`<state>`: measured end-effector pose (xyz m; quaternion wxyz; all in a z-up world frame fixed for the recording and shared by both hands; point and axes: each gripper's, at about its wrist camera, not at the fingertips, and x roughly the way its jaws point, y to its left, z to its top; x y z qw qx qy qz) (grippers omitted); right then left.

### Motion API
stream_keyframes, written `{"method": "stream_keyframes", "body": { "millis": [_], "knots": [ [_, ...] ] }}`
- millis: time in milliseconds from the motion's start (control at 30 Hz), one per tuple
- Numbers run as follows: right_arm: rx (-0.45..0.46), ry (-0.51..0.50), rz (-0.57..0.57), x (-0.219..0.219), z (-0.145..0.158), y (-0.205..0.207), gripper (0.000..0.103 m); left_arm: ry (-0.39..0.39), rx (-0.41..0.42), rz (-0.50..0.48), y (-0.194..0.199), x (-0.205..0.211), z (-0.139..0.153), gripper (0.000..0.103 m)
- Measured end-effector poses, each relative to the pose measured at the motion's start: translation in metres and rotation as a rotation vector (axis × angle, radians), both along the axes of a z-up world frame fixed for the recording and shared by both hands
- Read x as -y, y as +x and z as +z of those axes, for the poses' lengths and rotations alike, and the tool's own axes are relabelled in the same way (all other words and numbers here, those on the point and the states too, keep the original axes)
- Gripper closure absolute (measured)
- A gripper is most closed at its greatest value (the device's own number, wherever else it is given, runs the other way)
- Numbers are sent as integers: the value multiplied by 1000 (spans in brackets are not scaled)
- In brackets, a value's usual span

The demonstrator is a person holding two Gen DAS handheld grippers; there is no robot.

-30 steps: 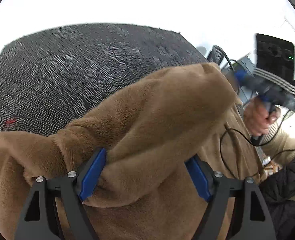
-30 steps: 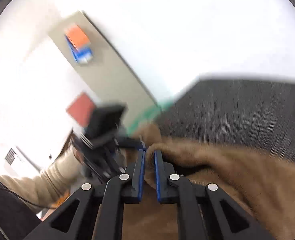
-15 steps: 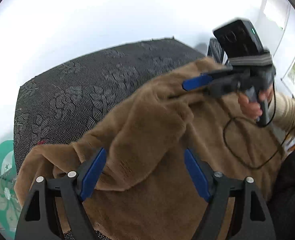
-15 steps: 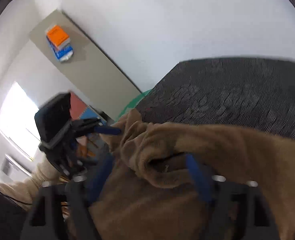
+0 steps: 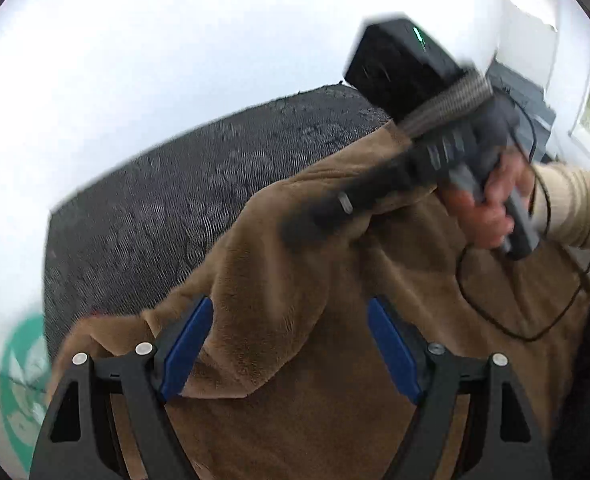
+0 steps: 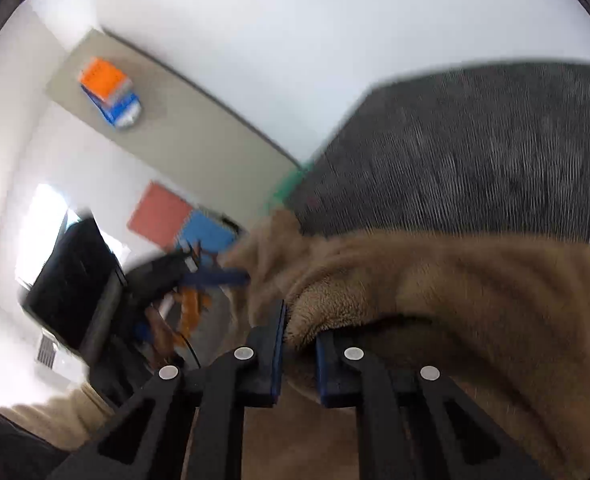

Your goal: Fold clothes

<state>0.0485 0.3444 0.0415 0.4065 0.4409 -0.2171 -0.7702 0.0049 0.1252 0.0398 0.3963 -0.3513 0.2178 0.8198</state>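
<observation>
Right gripper (image 6: 298, 354) is clamped on a rolled edge of the brown fleece garment (image 6: 475, 300), lifting it to carry a fold. Left gripper (image 5: 291, 354) jaws are spread wide with a fleece hump between them (probably no grip; contact is unclear). The plush, thick garment lies bunched just ahead of both, over the dark patterned surface (image 5: 183, 200).

Dark grey patterned cloth (image 5: 199, 200) spread flat over the table. Round green mat (image 5: 21, 392) with white shapes low on the left, on the white floor. White wall (image 6: 335, 32) behind. Long beige board (image 6: 183, 120) leaning across the wall, with an orange and blue box (image 6: 109, 92) on it. Red square (image 6: 159, 216) and blue square (image 6: 207, 236) lower down, touching each other. Bright window (image 6: 39, 232) at the far left, blurred. Thin black cable (image 5: 527, 320) looping at the right.
</observation>
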Motion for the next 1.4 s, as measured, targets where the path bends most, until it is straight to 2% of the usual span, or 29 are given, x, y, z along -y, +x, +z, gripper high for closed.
{"method": "stream_keyframes", "body": {
  "millis": [67,200,300,333,367,433,467,500,533,600,633,700,733,767,1033,1100,1133,1200,1300,1333,1367,1400],
  "knots": [
    [-37,-28,-17,-2,13,-2,89,-22,-89,-16,7,-8,2,20],
    [-91,-67,-47,-6,28,-6,89,-47,-209,-9,10,-24,5,20],
    [-106,-88,-53,-10,34,-2,89,-76,-282,44,3,-28,5,20],
    [-111,-96,-55,-12,36,-1,89,-84,-287,108,-1,-28,5,20],
    [-114,-91,-61,-14,37,0,89,-76,-270,129,-5,-27,5,21],
    [-120,-71,-79,-21,39,1,89,-54,-226,138,-14,-26,3,41],
    [-124,-61,-88,-24,40,2,89,-60,-209,158,-19,-25,2,66],
    [-127,-50,-96,-28,40,3,89,-72,-193,183,-25,-25,1,82],
    [-130,-40,-105,-31,41,3,89,-68,-184,206,-30,-22,1,87],
    [-136,-20,-122,-37,43,5,88,-49,-168,250,-40,-17,4,90],
    [-139,-10,-131,-41,44,6,83,-46,-164,288,-44,-14,6,90],
    [-191,76,-158,-52,45,19,54,-27,-165,322,-51,-8,10,90],
    [-231,146,-157,-53,45,30,23,-19,-167,334,-56,-7,11,90],
    [-271,215,-157,-55,44,41,16,-11,-170,345,-60,-6,13,90],
    [-584,775,-144,-69,40,128,17,66,-116,411,-84,3,18,90],
    [-661,916,-138,-72,38,150,18,77,-110,424,-78,3,20,90],
    [-670,960,-121,-70,32,153,20,83,-105,428,-75,5,23,90],
    [-655,990,-93,-66,19,145,25,89,-100,435,-75,6,28,90],
    [-618,979,-77,-65,3,122,32,90,-103,436,-76,7,32,90],
    [-590,969,-74,-64,-2,112,43,91,-104,434,-78,5,32,90],
    [-558,960,-69,-63,-6,102,59,92,-104,436,-78,6,32,90],
    [-527,951,-65,-63,-11,92,69,94,-105,439,-79,7,33,90]
  ]
}}
